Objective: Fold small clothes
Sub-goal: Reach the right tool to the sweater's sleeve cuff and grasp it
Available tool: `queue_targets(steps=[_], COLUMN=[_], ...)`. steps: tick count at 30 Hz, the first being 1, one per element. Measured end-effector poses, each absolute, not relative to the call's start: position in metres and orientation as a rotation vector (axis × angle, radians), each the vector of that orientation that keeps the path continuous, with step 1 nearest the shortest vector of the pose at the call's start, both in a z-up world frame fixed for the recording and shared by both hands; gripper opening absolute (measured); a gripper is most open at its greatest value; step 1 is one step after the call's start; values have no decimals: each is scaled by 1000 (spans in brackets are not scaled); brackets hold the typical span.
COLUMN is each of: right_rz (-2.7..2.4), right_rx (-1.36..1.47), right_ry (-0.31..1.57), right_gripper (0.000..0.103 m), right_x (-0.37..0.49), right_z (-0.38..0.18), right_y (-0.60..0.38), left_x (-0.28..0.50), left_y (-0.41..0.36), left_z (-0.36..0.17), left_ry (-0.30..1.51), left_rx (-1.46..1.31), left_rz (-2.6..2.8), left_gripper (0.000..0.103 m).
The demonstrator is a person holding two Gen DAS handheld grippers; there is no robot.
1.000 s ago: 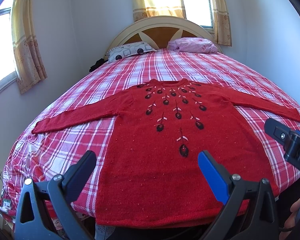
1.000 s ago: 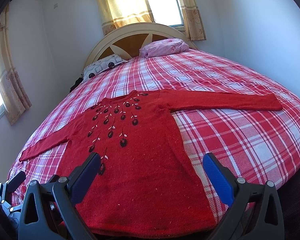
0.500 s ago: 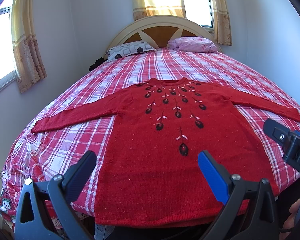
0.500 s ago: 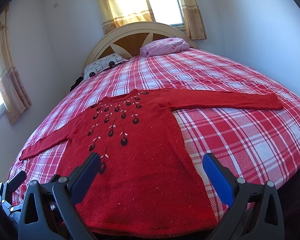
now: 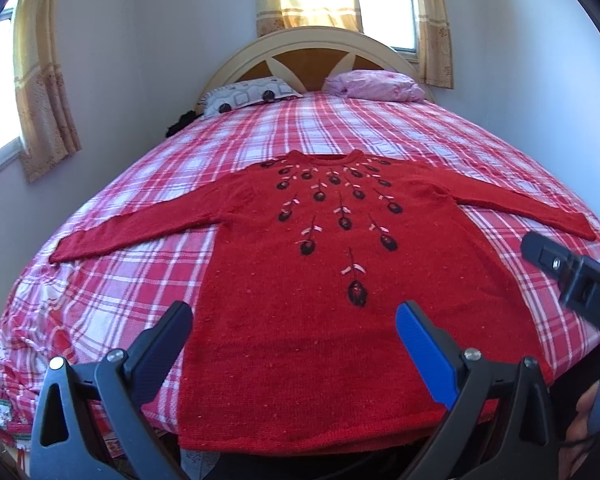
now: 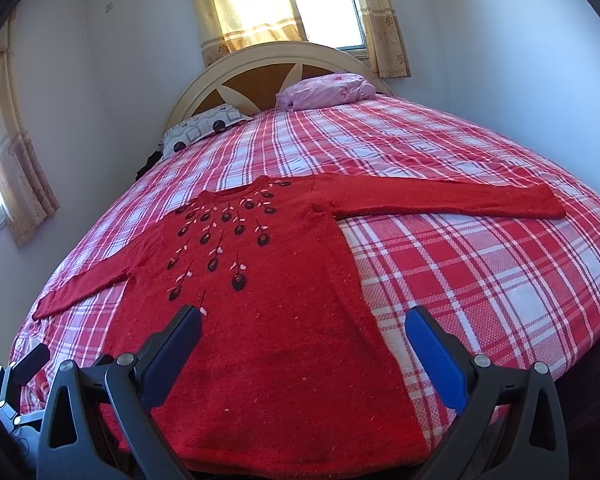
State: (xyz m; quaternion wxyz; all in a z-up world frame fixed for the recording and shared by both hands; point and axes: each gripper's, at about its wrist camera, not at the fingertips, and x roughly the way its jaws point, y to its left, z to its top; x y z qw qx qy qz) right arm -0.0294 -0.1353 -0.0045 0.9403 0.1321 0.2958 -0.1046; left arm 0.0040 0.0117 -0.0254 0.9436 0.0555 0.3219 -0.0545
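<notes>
A red knitted sweater with dark embroidered flowers lies flat and face up on the bed, both sleeves spread out sideways. Its hem reaches the near edge of the mattress. My left gripper hovers open above the hem, holding nothing. My right gripper is open too, above the sweater's lower right part. In the left wrist view the right gripper's body shows at the right edge. The left gripper's body appears at the lower left of the right wrist view.
The bed has a red and white plaid cover. A patterned pillow and a pink pillow lie by the arched headboard. Walls and curtained windows close in on both sides.
Both views have shifted very slightly; the sweater lies as before and both grippers remain open.
</notes>
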Motion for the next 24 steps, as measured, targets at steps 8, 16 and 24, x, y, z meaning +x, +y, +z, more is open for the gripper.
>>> queue_targets(steps=[8,16,24], right_rz=[-354,-693,-794], right_rx=[338,535,588], right_ry=[466,480,606], right_gripper=[102,100,84], right_x=[-34,-36,-29], right_z=[9,-10,-36], right_y=[-223,-403,-489], left_x=[31,70,107], left_y=[19,25,5], left_z=[-28,-24,-28], left_ry=[677,701,746], left_rx=[103,73,64], left_rz=[-157,-142,-186], left_gripper=[103,103,103])
